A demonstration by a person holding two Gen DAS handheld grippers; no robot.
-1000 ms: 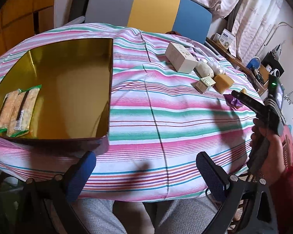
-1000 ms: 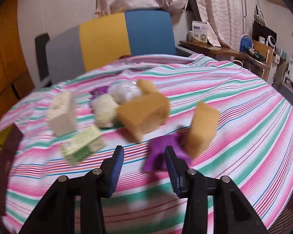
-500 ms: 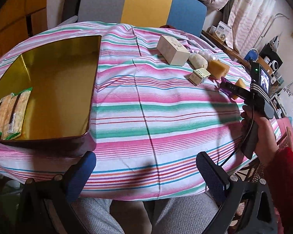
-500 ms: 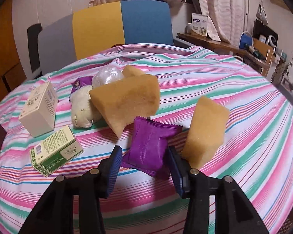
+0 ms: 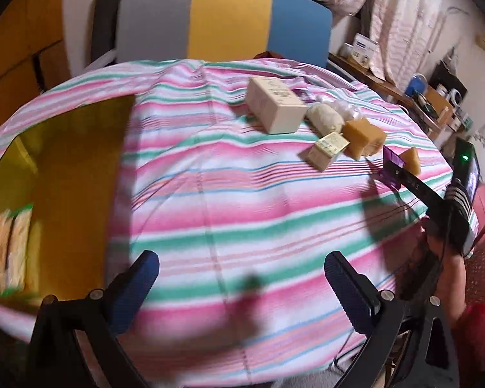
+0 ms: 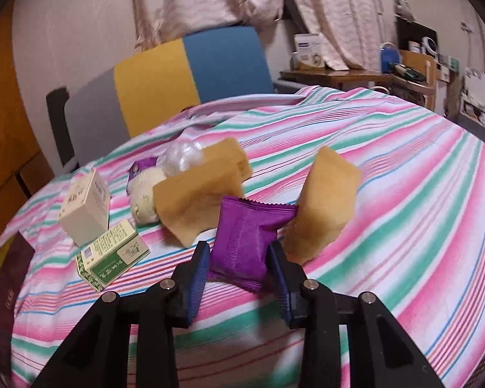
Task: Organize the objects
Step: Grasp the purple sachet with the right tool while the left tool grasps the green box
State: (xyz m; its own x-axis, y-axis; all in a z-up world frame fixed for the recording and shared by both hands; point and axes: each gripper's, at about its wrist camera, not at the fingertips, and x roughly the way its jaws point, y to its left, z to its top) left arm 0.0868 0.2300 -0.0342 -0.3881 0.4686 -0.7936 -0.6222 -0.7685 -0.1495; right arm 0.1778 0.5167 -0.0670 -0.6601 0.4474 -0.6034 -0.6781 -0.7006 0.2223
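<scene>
Nearest in the right wrist view, at 6 o'clock: right gripper [image 6: 237, 266], narrowed around the purple packet [image 6: 247, 242], blue pads at both flanks of the foil, seemingly touching; packet low on the striped tablecloth [image 6: 404, 194], whether lifted yet cannot be told. Gripped across the narrow width, probably because the pillow shape crushes least that way. Just beyond at 1 o'clock, a tan sponge wedge [image 6: 323, 213], nearly touching the packet. At 11 o'clock, a larger tan sponge block [image 6: 200, 194], leaning over the packet's far corner. At 9 o'clock, a small green box [image 6: 113, 257] lying flat; behind it a cream carton [image 6: 84, 210] and a pale lumpy ball [image 6: 144, 200]. Clustered together, likely waiting to be sorted.

From the left wrist: left gripper [image 5: 241, 287] spread wide, holding nothing, hovering at the near edge, probably on standby. At 9 o'clock, gold tray [image 5: 71, 168] with wrapped snack bars [image 5: 9, 249] along its near left side, the probable home for the packet. Farthest, at 12 o'clock, a tricolour chair back [image 5: 229, 22].
</scene>
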